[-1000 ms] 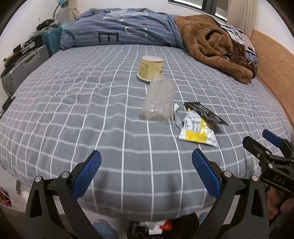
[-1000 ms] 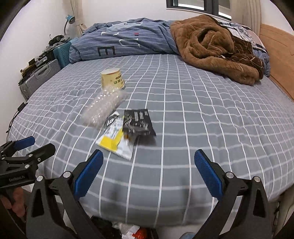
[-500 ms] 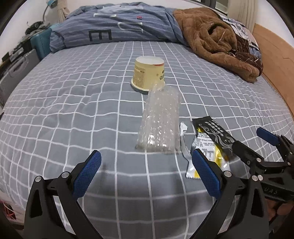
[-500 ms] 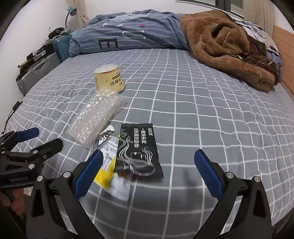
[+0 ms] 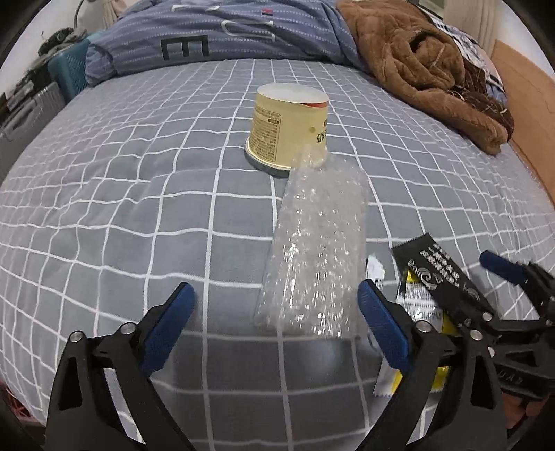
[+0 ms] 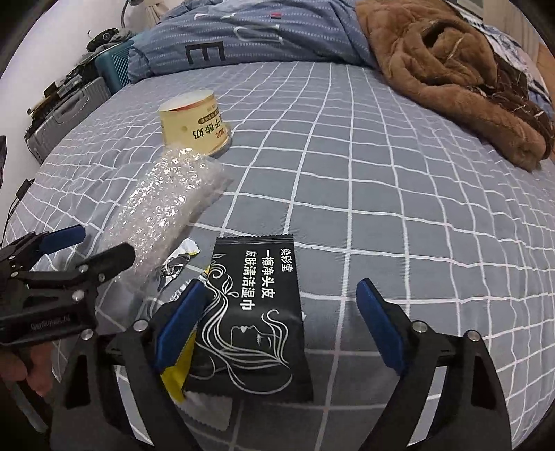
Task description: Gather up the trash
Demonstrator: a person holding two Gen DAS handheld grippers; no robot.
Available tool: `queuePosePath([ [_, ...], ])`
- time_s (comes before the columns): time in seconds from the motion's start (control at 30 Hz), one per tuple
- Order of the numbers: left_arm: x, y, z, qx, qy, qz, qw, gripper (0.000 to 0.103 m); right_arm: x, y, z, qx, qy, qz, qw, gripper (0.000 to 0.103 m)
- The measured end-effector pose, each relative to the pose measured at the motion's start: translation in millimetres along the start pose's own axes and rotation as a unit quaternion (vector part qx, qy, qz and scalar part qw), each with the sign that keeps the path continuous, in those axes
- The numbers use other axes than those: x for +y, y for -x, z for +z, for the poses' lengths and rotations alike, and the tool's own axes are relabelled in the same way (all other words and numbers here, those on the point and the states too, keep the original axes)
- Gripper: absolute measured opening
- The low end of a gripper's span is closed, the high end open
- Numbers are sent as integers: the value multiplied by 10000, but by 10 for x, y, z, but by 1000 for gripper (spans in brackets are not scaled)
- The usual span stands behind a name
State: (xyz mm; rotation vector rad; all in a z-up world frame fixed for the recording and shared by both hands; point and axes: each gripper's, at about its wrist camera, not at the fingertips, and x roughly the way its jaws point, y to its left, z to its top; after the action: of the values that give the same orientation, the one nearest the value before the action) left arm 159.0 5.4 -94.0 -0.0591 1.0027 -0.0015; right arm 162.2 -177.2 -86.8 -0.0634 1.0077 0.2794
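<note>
A clear bubble-wrap piece (image 5: 317,256) (image 6: 166,208) lies on the grey checked bed, its near end between my left gripper's (image 5: 274,321) open jaws. Behind it an upturned yellow cup (image 5: 289,128) (image 6: 192,123) stands. A black wet-wipe packet (image 6: 255,312) (image 5: 442,274) lies on a yellow-and-white wrapper (image 6: 175,378) (image 5: 421,305). My right gripper (image 6: 277,319) is open with the black packet between its jaws, its left finger over the wrapper. Neither gripper holds anything.
A brown fleece coat (image 5: 426,66) (image 6: 451,73) and a blue striped duvet (image 5: 236,31) (image 6: 256,34) lie at the far end of the bed. A grey suitcase (image 6: 66,114) and a teal crate (image 6: 116,66) stand beside the bed on the left.
Both grippers have moved forward over the bed and closer to the trash. The bubble wrap is now between the left jaws, the black packet between the right jaws.
</note>
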Motion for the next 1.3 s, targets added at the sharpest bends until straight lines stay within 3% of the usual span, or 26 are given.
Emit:
queuePosePath([
  [0.27,-150,-122,1,219,-189,-240,9993,51,21,-78,39,155,-18,258,9995,61],
  [0.57,-197,-120,-18,254,-204,-195,9993,22,21,-46,45,136,30,186,9997,30],
  [0.7,-199,-113,-18,223,-244,-160,9993,17,17,-63,38,163,95,65,9998,19],
  [0.83,-185,-77,-7,160,-222,-135,9995,15,-5,-40,66,155,13,44,9999,24],
  [0.87,-173,-63,-1,136,-205,-122,9996,14,-8,-28,78,140,-20,51,9999,32],
  [0.9,-168,-51,-1,117,-191,-118,9997,14,-6,-16,84,116,-30,83,9999,51],
  [0.93,-154,-35,3,98,-171,-113,9997,14,-3,8,85,48,-52,113,9999,61],
  [1.3,-52,104,10,-97,-104,-76,9999,13,169,-163,98,227,-32,7,9997,66],
])
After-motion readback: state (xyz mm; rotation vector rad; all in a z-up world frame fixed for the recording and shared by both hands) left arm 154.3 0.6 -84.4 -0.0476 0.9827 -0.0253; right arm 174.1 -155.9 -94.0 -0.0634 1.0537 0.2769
